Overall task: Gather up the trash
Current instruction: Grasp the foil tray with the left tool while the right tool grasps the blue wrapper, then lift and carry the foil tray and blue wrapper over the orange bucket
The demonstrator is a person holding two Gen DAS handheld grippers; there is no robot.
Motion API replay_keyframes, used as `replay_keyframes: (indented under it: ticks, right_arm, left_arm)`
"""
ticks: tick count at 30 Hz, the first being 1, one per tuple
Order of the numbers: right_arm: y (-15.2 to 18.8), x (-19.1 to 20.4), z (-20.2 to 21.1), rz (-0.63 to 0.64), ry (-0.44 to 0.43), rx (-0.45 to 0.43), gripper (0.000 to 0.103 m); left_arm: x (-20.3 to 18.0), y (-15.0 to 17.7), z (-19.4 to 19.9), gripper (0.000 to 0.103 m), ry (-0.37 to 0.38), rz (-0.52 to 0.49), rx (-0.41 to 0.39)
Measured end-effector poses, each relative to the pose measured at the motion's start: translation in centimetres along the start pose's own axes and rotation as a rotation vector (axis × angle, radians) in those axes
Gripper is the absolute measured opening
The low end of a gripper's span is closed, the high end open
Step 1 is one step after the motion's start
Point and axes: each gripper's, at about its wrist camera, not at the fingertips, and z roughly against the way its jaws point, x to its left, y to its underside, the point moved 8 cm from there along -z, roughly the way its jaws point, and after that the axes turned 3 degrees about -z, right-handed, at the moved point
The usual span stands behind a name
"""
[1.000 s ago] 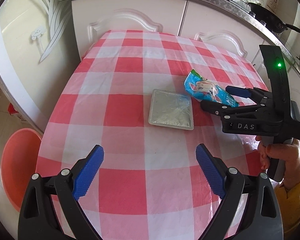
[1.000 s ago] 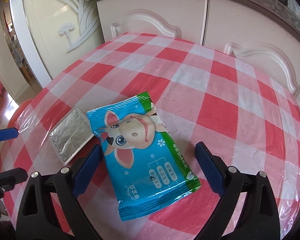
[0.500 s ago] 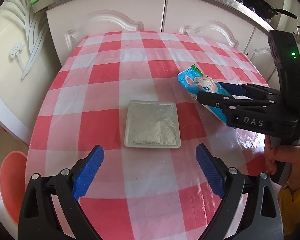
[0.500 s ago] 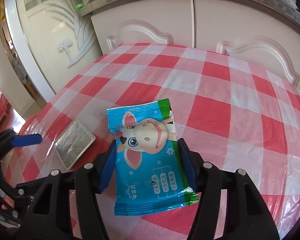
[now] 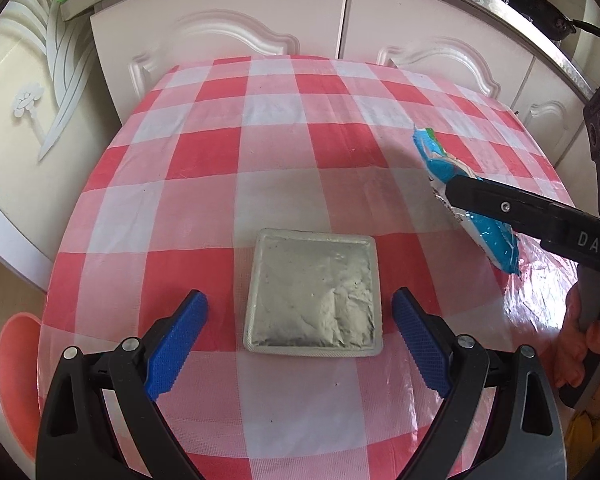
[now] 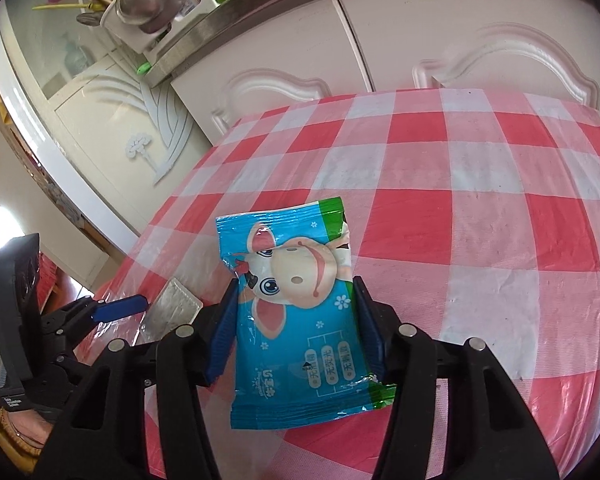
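Two grippers work over the checked desk (image 5: pixel 204 152). Against the earlier frame, the right gripper (image 6: pixel 294 320) has gone from wide open around the blue packet (image 6: pixel 296 300) to pinching it by both long edges; its jaws are closing, blue pads pressing the packet's sides. The packet, flat on the desk before, is now tilted up off the cloth, seen at right in the left wrist view (image 5: pixel 460 192). Its long axis runs along the gripper fingers, green-edged end pointing to the upper frame.

The left gripper (image 5: pixel 298 340) is spread, pads either side of the foil pouch (image 5: pixel 314 300) without touching it; earlier the pouch lay well ahead of the pads. The pouch lies flat at lower centre, roughly square, edges parallel to the frame.
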Motion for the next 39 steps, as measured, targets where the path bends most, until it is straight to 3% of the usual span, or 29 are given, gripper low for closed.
replay_keyframes:
  ticks: [12,18,29,35,39]
  right_arm:
    - [-0.2,-0.9,0.4,-0.039,-0.026,-0.017,0.055]
    - [-0.2,-1.4,0.6,-0.057,-0.03,-0.019,0.055]
    - [-0.2,-3.2,1.5,-0.094,-0.015,-0.04,0.055]
    - [-0.3,-3.9,1.6,-0.105,-0.014,-0.037,0.056]
    - [-0.2,-4.2,1.8,-0.105,-0.005,-0.041,0.056]
  left_arm:
    - [-0.3,-0.4,-0.5,0.092,-0.045,-0.002,-0.044]
    - [-0.6,-0.3,-0.2,0.085,-0.051,0.004,-0.078]
    - [-0.9,-0.2,-0.1,0.081,-0.061,0.016,-0.085]
    - [-0.8,-0.2,0.2,0.066,-0.075,0.042,-0.1]
    - [-1.0,-0.2,0.3,0.064,-0.067,0.04,-0.102]
